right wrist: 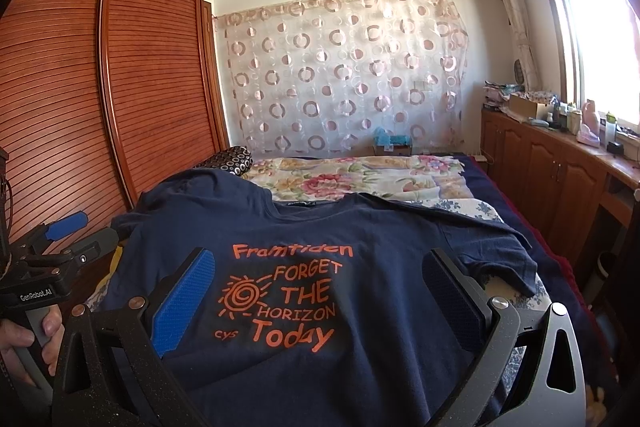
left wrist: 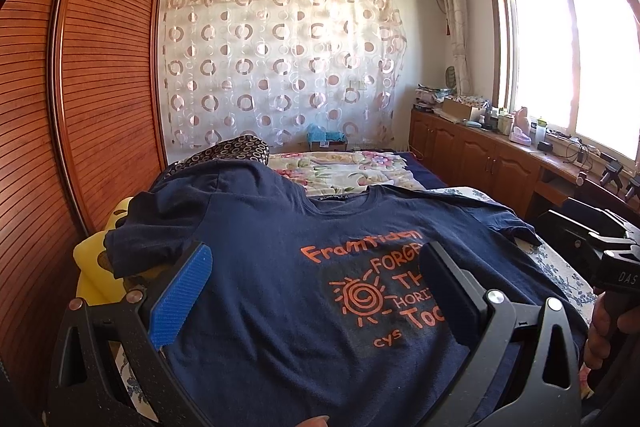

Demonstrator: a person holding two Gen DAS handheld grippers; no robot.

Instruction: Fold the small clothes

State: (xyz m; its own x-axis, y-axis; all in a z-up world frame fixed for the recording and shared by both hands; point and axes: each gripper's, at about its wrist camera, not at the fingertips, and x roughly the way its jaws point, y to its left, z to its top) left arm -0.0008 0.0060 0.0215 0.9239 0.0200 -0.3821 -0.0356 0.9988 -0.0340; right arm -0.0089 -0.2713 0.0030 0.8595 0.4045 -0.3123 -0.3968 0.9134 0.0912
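A navy T-shirt [left wrist: 264, 259] with orange print lies spread face up on the bed, collar toward the far wall; in the right wrist view the T-shirt [right wrist: 384, 227] shows both sleeves out to the sides. My left gripper [left wrist: 316, 259] hovers open over the shirt's left half, blue pads wide apart, nothing between them. My right gripper [right wrist: 320, 263] is open above the printed chest, also holding nothing. The left gripper [right wrist: 66, 225] appears at the right wrist view's left edge, held by a hand [right wrist: 36, 343]. The shirt's lower hem is hidden below both views.
A floral quilt [right wrist: 360, 175] covers the far bed. A dotted pillow [right wrist: 230, 159] lies at the far left. Louvred wardrobe doors [left wrist: 80, 87] stand close on the left. A wooden cabinet [right wrist: 560, 171] with clutter runs under the window on the right. Something yellow [left wrist: 92, 267] lies beside the shirt's left sleeve.
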